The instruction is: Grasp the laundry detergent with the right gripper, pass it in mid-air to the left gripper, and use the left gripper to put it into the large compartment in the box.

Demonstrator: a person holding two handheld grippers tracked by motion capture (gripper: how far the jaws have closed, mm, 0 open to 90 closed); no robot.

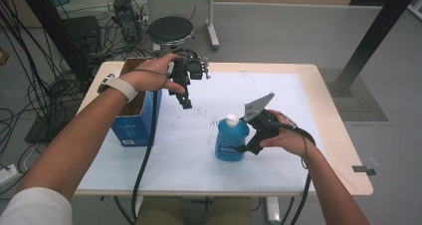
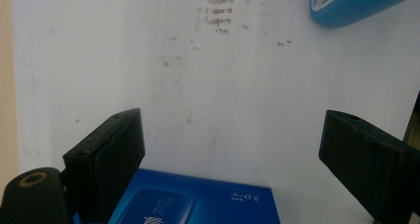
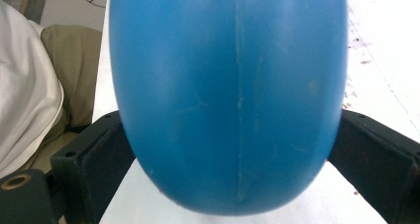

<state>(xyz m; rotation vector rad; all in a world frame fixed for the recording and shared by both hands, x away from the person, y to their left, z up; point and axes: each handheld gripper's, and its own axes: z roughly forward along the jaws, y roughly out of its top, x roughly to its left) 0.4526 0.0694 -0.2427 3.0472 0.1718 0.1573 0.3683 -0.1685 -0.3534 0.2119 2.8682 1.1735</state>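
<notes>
Up close, right gripper (image 3: 233,149) clamps bottle (image 3: 228,95) (high view: white cap).

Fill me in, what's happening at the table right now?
A person works with a tool in each hand. The right tool has its jaws closed around the lower body of the blue bottle, which stands upright on the white table with its white cap on. The left tool hangs open and empty above the table, beside the open blue box at the table's left edge.

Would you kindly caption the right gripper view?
Right hand-held gripper jaws flank a blue bottle above the white table.
</notes>
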